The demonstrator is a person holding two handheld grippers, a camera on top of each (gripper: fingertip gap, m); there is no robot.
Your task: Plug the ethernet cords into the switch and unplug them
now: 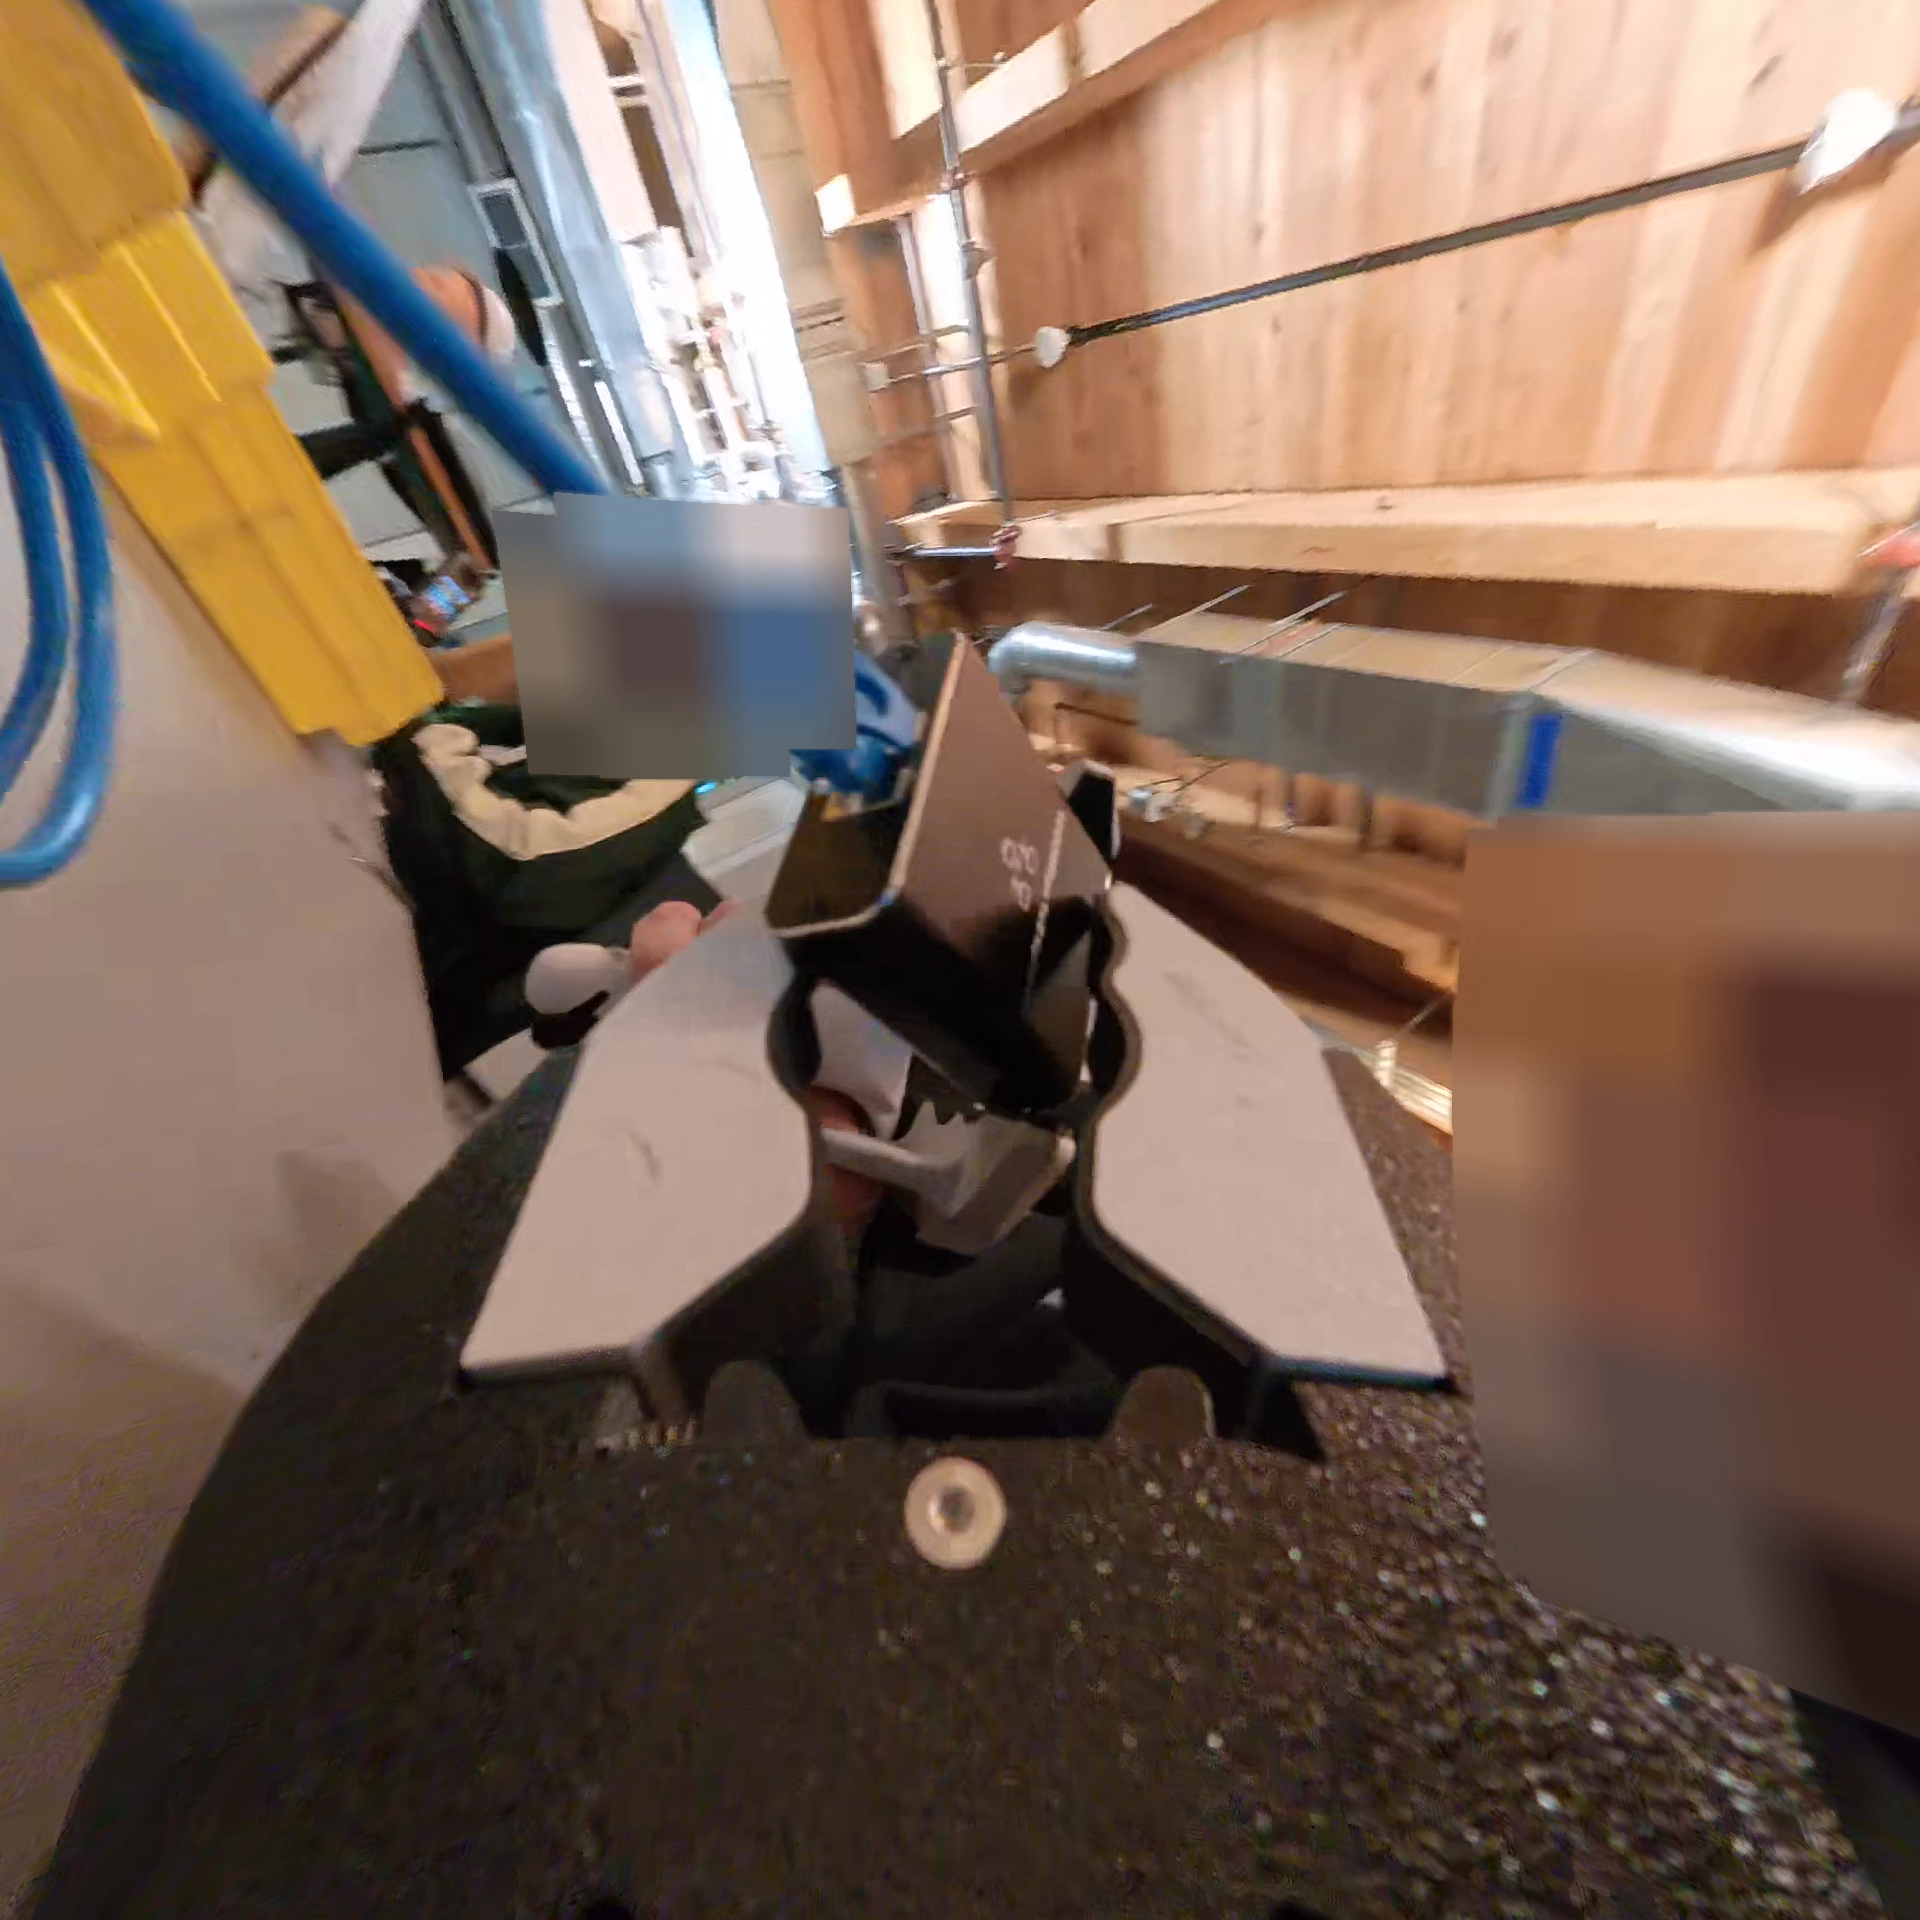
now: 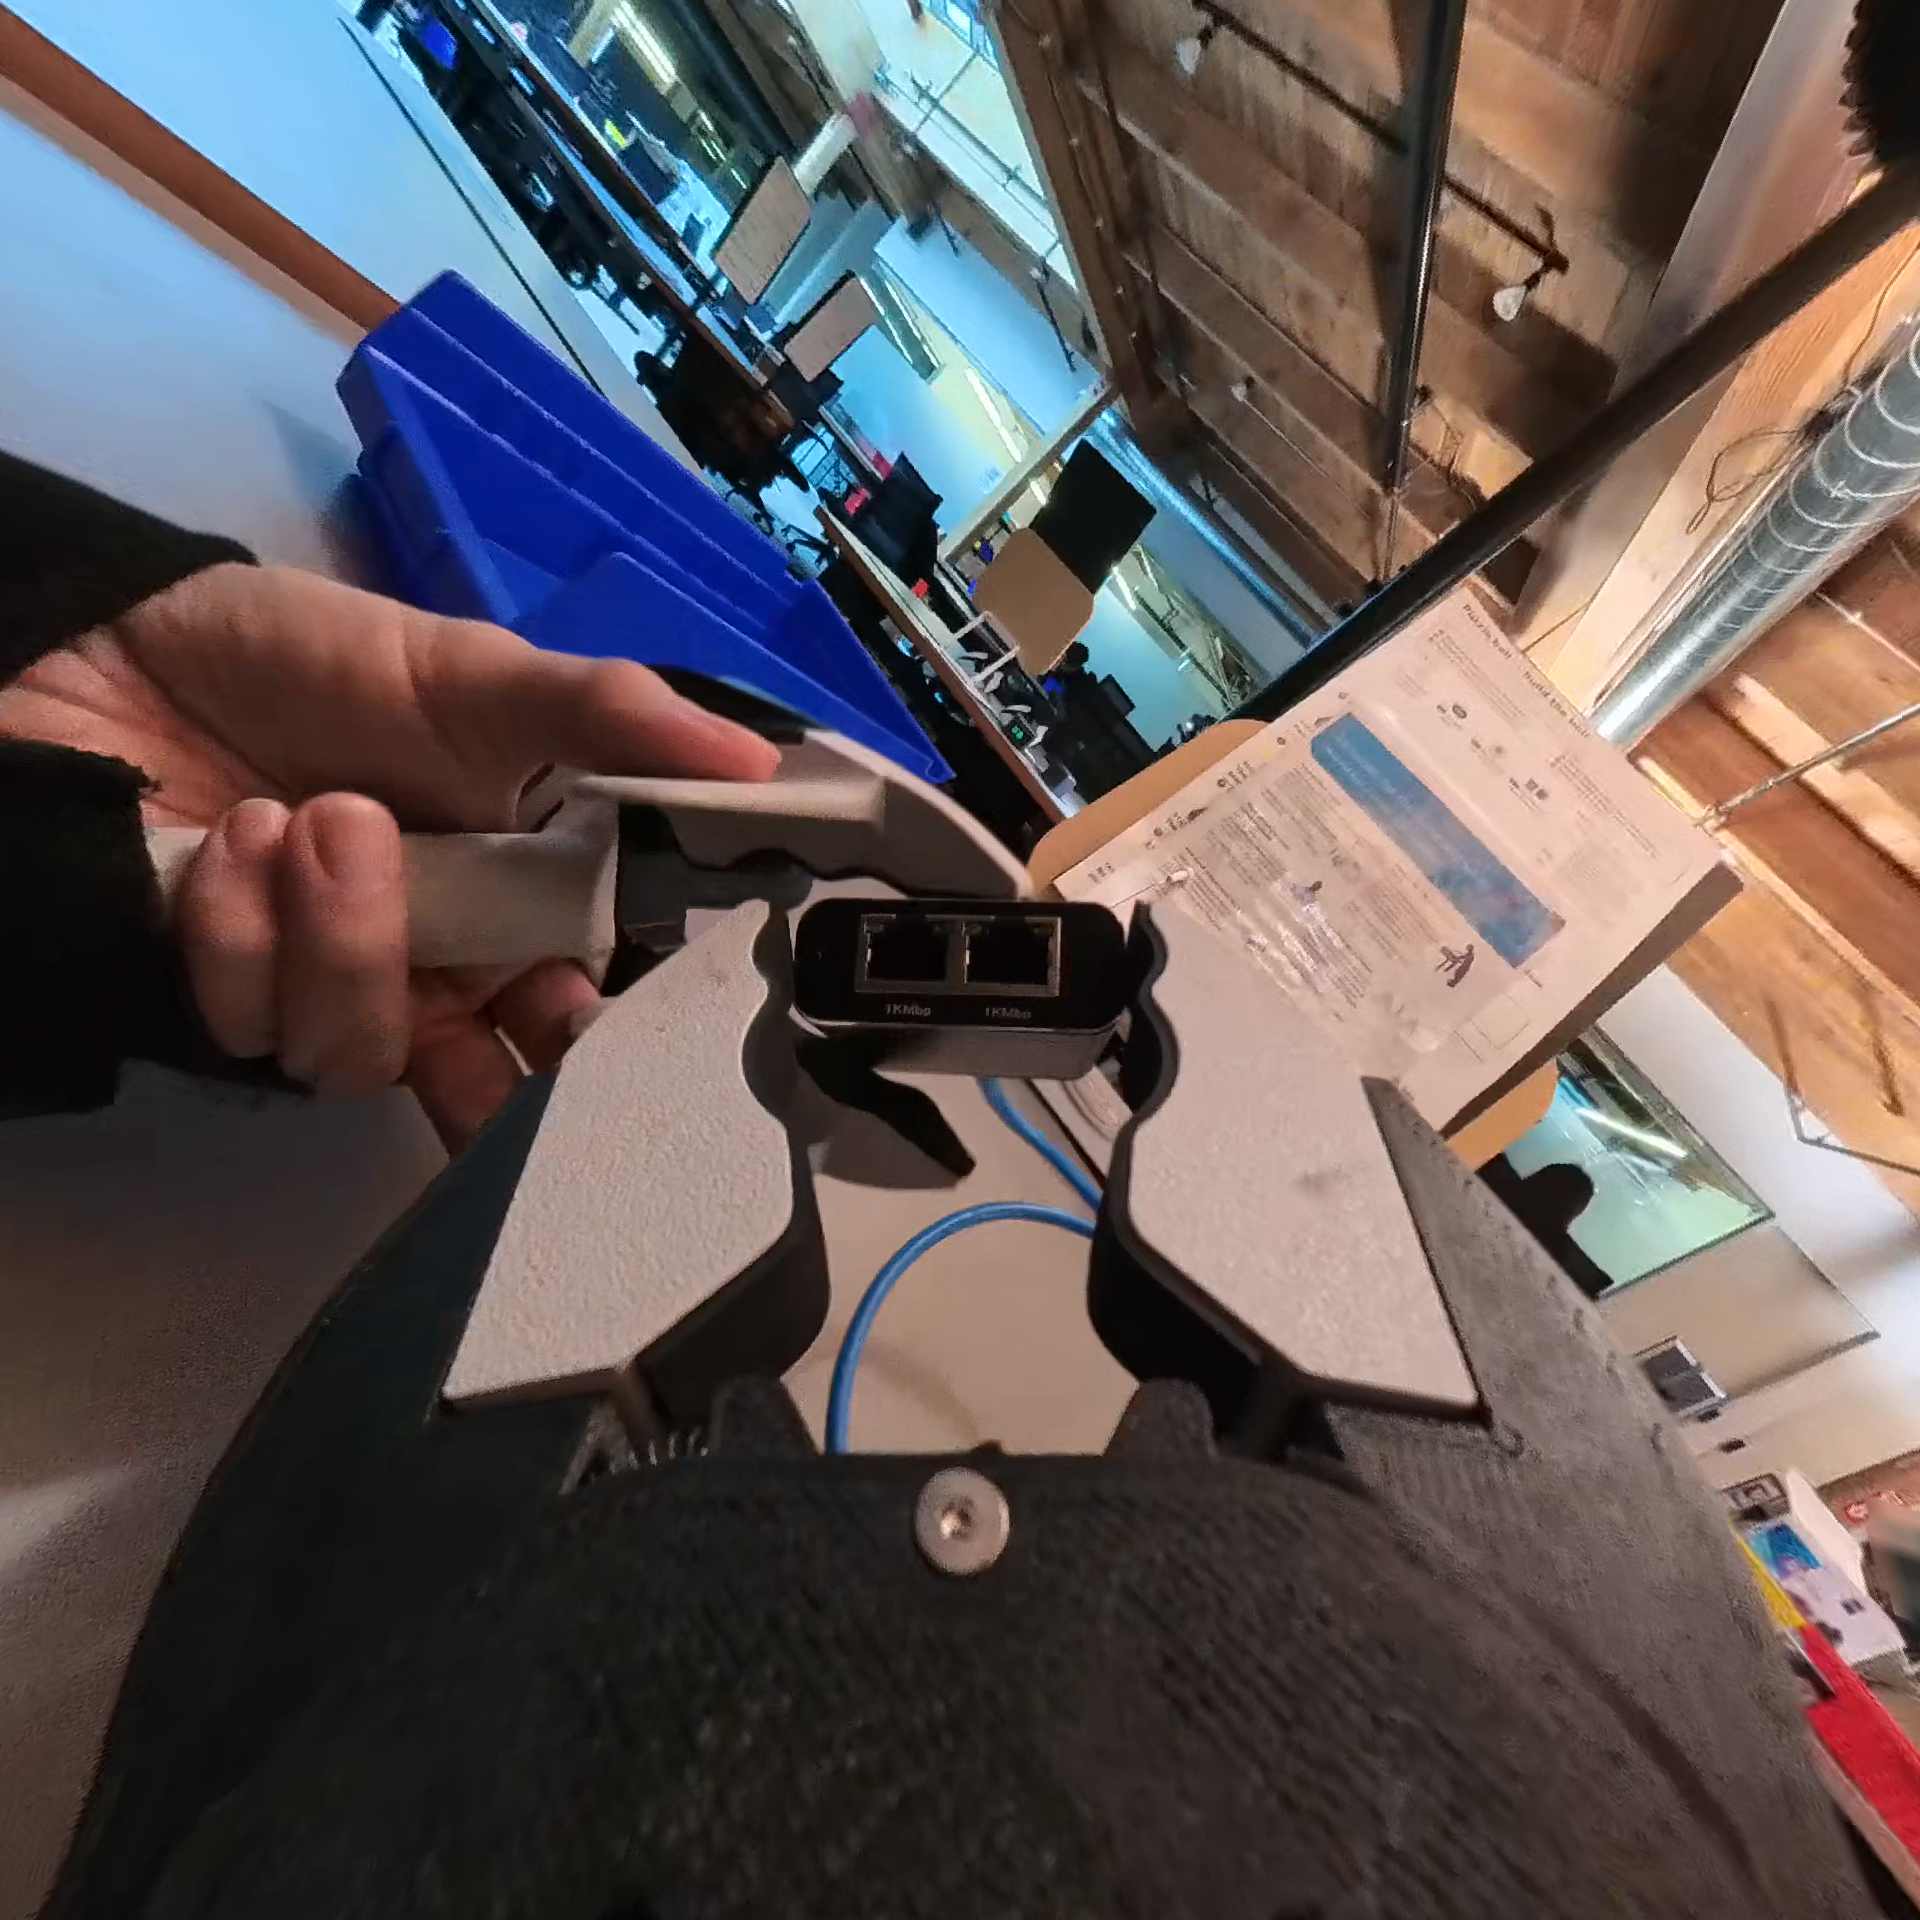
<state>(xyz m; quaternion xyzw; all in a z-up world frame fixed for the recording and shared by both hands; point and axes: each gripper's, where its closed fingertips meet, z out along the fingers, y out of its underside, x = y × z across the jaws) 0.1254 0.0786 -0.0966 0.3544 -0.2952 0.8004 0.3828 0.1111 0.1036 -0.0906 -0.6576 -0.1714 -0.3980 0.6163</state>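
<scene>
Two ports: both empty on the switch [image 2: 961, 977], clenched in right gripper [image 2: 951, 987] jaws.
Left gripper [image 1: 940, 997]: jaws grasp the switch too.
Next: fetch blue cord [image 2: 935, 1278], align plug.

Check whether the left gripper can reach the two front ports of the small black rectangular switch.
Probably yes: both ports sit empty and uncovered; the right gripper clamps only the switch's sides.

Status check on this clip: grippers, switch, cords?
Right gripper shut on the black switch, both ports facing the camera, empty. Left gripper appears shut on the same switch. Blue cord loose on the table below, unplugged. Nothing blocking the ports.
</scene>
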